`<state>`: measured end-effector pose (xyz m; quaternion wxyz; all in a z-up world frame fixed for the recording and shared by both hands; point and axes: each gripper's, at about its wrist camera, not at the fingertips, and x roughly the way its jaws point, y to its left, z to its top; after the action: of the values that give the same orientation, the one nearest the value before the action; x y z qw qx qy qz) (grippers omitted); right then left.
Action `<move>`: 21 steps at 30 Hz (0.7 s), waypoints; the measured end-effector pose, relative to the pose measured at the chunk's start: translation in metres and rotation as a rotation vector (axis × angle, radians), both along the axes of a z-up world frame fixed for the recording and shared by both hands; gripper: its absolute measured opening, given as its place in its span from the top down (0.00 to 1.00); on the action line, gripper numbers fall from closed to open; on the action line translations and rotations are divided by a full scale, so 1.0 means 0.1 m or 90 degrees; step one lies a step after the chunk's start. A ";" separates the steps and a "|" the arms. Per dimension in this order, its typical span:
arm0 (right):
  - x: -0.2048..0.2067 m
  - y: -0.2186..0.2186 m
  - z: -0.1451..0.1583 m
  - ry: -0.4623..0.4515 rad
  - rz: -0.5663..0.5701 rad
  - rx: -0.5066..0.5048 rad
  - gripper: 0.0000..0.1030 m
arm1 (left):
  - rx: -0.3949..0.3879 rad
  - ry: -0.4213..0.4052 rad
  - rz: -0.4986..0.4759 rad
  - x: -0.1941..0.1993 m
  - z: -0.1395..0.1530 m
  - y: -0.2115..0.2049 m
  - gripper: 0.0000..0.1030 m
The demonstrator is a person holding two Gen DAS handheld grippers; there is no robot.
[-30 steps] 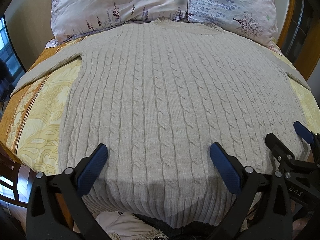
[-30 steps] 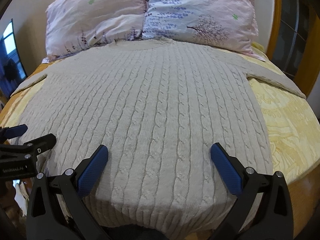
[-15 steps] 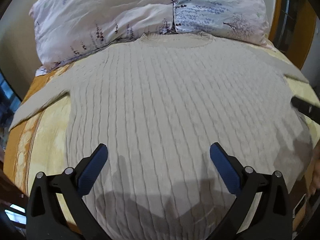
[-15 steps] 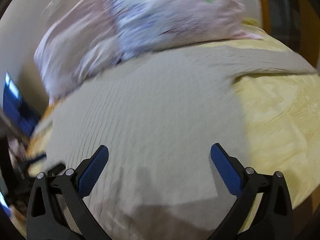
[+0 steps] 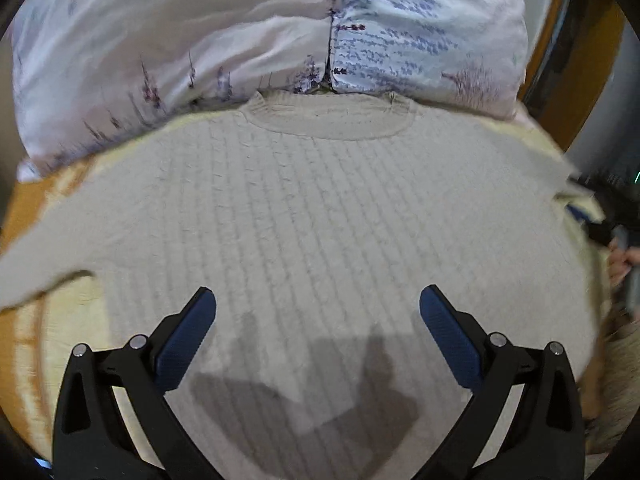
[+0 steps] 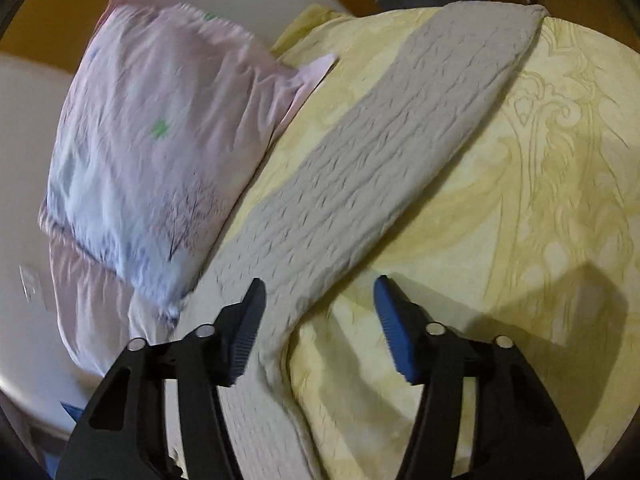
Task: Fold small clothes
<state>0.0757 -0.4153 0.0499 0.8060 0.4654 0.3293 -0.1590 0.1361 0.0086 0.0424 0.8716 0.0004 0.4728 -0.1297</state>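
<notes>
Sweater (image 5: 320, 208), a beige cable-knit, lay spread flat on the bed, covering most of the yellow patterned bedspread (image 6: 520, 200). Its round neckline touched the lower edge of two floral pillows (image 5: 280, 32) stacked against the head of the bed, and its sleeves reached out toward the left and right edges of the bed. In the right wrist view one sleeve (image 6: 400, 152) ran diagonally across the bedspread, its cuff near the bed's far edge, beside the pink pillow.

The left gripper (image 5: 318, 316) hovered over the lower body of the sweater with its blue-padded fingers (image 5: 188, 336) spread wide and nothing between them; its shadow fell on the knit. The right gripper (image 6: 318, 316) hung above where that sleeve joined the body, its jaws closing, the pads not pressing on the cloth. At the right edge of the left wrist view, part of a hand (image 5: 624, 260) showed, blurred.
</notes>
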 end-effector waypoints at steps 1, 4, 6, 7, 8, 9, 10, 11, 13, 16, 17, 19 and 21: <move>0.02 -0.03 0.01 0.002 -0.005 -0.005 0.44 | -0.022 0.000 0.006 0.04 0.00 0.03 0.02; 0.06 -0.16 0.04 -0.001 -0.022 -0.012 0.46 | -0.039 -0.021 0.025 0.12 0.02 0.09 0.02; 0.09 -0.26 0.04 0.001 -0.041 -0.013 0.50 | -0.036 -0.033 0.028 0.16 0.05 0.09 0.02; 0.08 -0.30 0.03 0.002 -0.051 -0.017 0.51 | -0.032 -0.038 0.030 0.19 0.05 0.09 0.02; 0.08 -0.35 0.03 0.004 -0.065 -0.025 0.52 | -0.029 -0.039 0.031 0.21 0.06 0.08 0.02; 0.08 -0.39 0.03 0.005 -0.074 -0.029 0.54 | -0.030 -0.038 0.031 0.22 0.06 0.09 0.02; 0.08 -0.42 0.02 0.007 -0.084 -0.031 0.57 | -0.032 -0.035 0.034 0.26 0.05 0.10 0.02; 0.07 -0.47 0.01 0.007 -0.096 -0.030 0.59 | -0.038 -0.031 0.033 0.28 0.05 0.10 0.02; 0.06 -0.52 -0.02 0.008 -0.110 -0.030 0.66 | -0.048 -0.024 0.033 0.33 0.03 0.13 0.02; 0.05 -0.58 -0.06 0.018 -0.125 -0.039 0.79 | -0.061 -0.039 0.033 0.38 0.02 0.14 0.02; 0.04 -0.59 -0.07 0.017 -0.127 -0.038 0.80 | -0.062 -0.044 0.033 0.39 0.02 0.14 0.02; 0.03 -0.61 -0.08 0.018 -0.132 -0.040 0.81 | -0.066 -0.049 0.031 0.41 0.03 0.14 0.02; 0.04 -0.61 -0.07 0.022 -0.132 -0.050 0.83 | -0.079 -0.046 0.024 0.43 0.03 0.15 0.02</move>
<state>0.0794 -0.4761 0.0425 0.7970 0.4624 0.2867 -0.2621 0.1790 0.0235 0.0453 0.8887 -0.0583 0.4320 -0.1421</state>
